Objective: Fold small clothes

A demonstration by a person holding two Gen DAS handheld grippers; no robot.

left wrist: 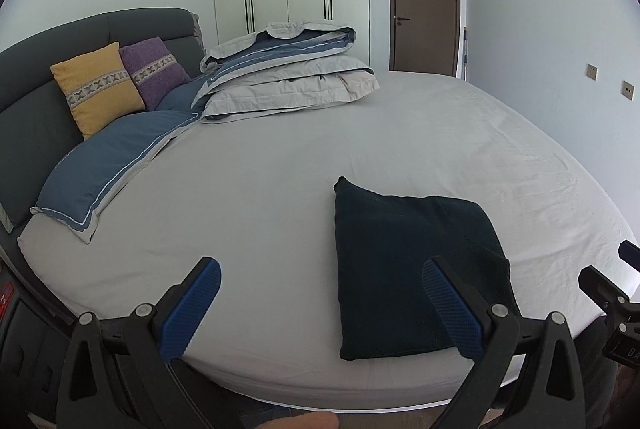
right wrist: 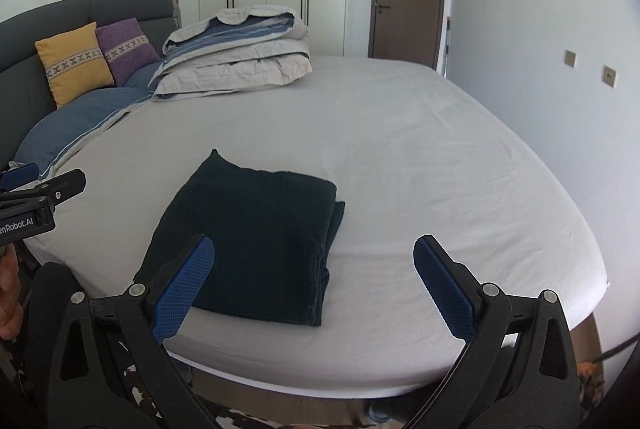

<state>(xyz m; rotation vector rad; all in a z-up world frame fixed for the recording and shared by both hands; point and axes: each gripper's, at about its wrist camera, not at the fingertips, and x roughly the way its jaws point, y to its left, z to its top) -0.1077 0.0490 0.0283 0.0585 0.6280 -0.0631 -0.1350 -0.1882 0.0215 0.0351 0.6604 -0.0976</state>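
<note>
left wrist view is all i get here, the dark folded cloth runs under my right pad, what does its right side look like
Observer: From the right wrist view, the cloth's right edge shows stacked layers, so it is folded several times over.
Operator: is the other tongs holding it
Observer: No. The right tongs are open, and the cloth's right edge lies between the pads with nothing pinched.
Operator: anything on the bed right of the cloth
Observer: Only bare grey sheet out to the bed's right edge; the floor shows below it.
</note>
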